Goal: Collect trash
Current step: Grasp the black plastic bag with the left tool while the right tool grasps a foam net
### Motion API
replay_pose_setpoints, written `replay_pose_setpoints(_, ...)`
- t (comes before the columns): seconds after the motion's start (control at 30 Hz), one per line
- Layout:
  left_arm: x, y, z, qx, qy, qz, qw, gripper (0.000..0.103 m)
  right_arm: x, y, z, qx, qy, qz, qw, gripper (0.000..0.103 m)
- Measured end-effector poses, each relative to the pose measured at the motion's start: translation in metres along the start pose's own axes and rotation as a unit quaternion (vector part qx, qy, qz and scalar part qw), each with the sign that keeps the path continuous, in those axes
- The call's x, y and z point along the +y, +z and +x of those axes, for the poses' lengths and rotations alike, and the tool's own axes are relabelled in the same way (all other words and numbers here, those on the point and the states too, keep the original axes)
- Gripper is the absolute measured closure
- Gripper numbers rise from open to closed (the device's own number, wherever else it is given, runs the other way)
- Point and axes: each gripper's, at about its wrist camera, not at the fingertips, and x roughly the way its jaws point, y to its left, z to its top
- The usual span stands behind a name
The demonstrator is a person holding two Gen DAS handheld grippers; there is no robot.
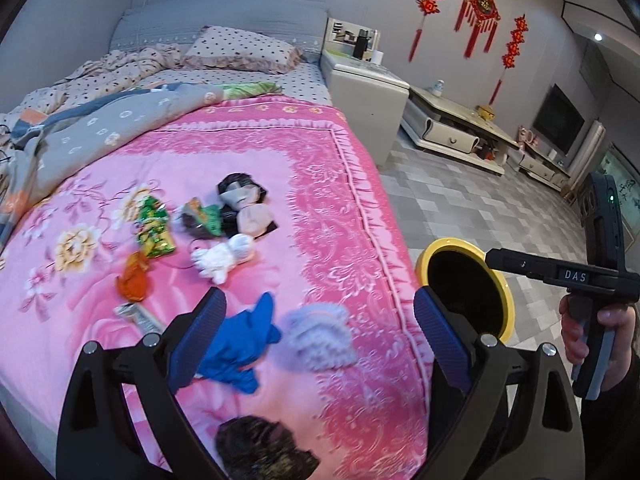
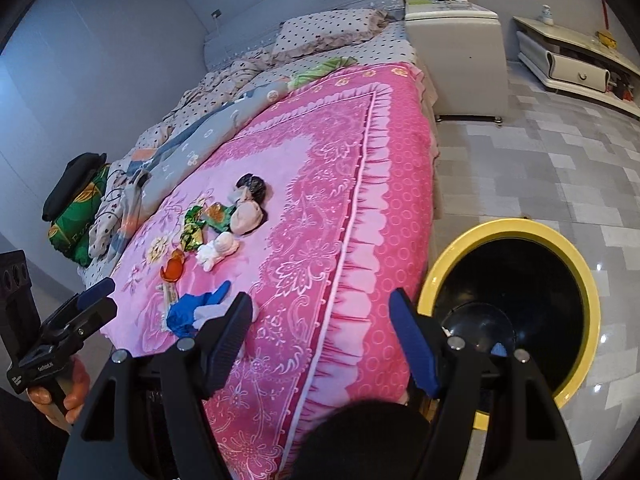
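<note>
Both grippers hang over the pink blanket (image 1: 328, 168) with their blue fingers wide apart and nothing between them: the left gripper (image 1: 320, 320) and the right gripper (image 2: 320, 336). Just past the left one lie a blue glove (image 1: 240, 344) and a pale fuzzy thing (image 1: 320, 336) (too blurry to name). Farther up the bed sit an orange wrapper (image 1: 134, 278), a green wrapper (image 1: 154, 226) and a white crumpled piece (image 1: 224, 258). The yellow-rimmed bin (image 2: 576, 264) stands on the floor beside the bed.
</note>
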Motion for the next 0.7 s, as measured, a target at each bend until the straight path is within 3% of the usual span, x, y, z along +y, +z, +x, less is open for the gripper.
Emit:
replay_pose_setpoints(0.33, 0.027, -0.044, -0.023, 0.020, 0.027, -0.001, 0.9994, 0.012, 0.052, -0.011, 0.031, 0.054, 0.038, -0.051, 0.996, 0.036)
replay_pose_setpoints(0.7, 0.041, -0.084, -0.005, 0.059, 0.027, -0.018, 0.9977, 0.012, 0.086, -0.024, 0.077, 0.117, 0.053, -0.077, 0.989, 0.036)
